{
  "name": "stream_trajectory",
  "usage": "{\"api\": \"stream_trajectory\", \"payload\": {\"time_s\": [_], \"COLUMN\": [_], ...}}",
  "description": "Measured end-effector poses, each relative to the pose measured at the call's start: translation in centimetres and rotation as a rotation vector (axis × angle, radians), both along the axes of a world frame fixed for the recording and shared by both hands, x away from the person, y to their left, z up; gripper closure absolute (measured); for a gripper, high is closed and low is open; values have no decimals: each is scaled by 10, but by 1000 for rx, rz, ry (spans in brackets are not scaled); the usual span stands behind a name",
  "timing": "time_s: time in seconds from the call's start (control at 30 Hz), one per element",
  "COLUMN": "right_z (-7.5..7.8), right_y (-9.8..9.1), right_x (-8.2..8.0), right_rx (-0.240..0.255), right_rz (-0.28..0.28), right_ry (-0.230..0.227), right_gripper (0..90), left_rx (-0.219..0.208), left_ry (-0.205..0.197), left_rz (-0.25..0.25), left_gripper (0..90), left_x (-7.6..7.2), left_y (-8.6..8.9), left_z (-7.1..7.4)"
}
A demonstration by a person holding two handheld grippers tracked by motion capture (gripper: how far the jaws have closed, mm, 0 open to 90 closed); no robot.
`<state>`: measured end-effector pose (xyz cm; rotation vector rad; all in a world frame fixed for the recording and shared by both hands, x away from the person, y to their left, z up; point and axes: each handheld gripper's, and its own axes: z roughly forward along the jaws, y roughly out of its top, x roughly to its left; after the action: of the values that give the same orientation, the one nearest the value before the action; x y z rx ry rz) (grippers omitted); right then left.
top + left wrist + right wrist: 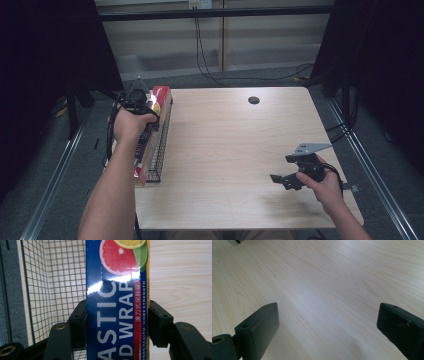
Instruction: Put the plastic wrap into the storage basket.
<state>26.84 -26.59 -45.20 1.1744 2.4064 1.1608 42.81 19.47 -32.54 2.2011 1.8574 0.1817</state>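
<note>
A long blue plastic wrap box (142,152) with a red end and citrus pictures lies lengthwise along a black wire basket (160,142) at the table's left edge. My left gripper (137,103) points down over it and is shut on the box. In the left gripper view the two black pads press both long sides of the box (116,305), with the basket mesh (50,285) beside it. I cannot tell whether the box rests on the basket floor. My right gripper (282,179) hovers open near the front right of the table, and nothing lies between its jaws (328,322).
The pale wooden table (225,140) has a small black round hole (253,100) near its far edge. Bare wood (324,277) spreads in front of the right gripper. Dark curtains flank the table, and cables lie on the floor behind it.
</note>
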Motion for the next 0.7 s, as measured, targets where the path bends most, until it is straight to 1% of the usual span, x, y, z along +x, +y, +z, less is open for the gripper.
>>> {"api": "stream_trajectory", "payload": {"time_s": [0.03,0.07,0.13,0.17,0.2,0.27,0.3,0.33,0.47,0.5,0.53,0.63,0.67,0.7], "right_z": [0,0,0,0,0,1,1,0,0,0,0,0,0,0], "right_y": [0,0,0,0,0,1,1,1,2,3,3,4,4,4], "right_x": [0,0,0,0,0,1,1,1,4,4,5,5,5,5], "right_rx": [0,0,2,2,3,4,3,7,9,10,11,10,8,6], "right_rz": [0,0,1,1,0,0,0,0,4,4,5,9,9,10], "right_ry": [-1,0,0,1,1,0,0,0,1,1,1,4,4,4], "right_gripper": [40,40,40,40,40,40,40,40,40,40,40,40,40,40], "left_rx": [5,4,-4,-4,3,8,-2,-1,5,-5,5,11,6,10], "left_ry": [-2,1,11,9,4,8,4,9,3,4,3,-1,1,0], "left_rz": [2,-1,11,12,11,12,30,24,30,38,31,39,49,47], "left_gripper": [436,437,437,437,436,437,437,436,436,437,436,436,436,436], "left_x": [0,0,-2,-2,-2,-2,-3,-3,-4,-4,-4,-5,-6,-6], "left_y": [1,2,4,6,7,9,10,11,15,15,17,19,20,21], "left_z": [0,-1,-2,-2,-3,-3,-3,-3,-1,-1,-1,-2,-3,-4]}}
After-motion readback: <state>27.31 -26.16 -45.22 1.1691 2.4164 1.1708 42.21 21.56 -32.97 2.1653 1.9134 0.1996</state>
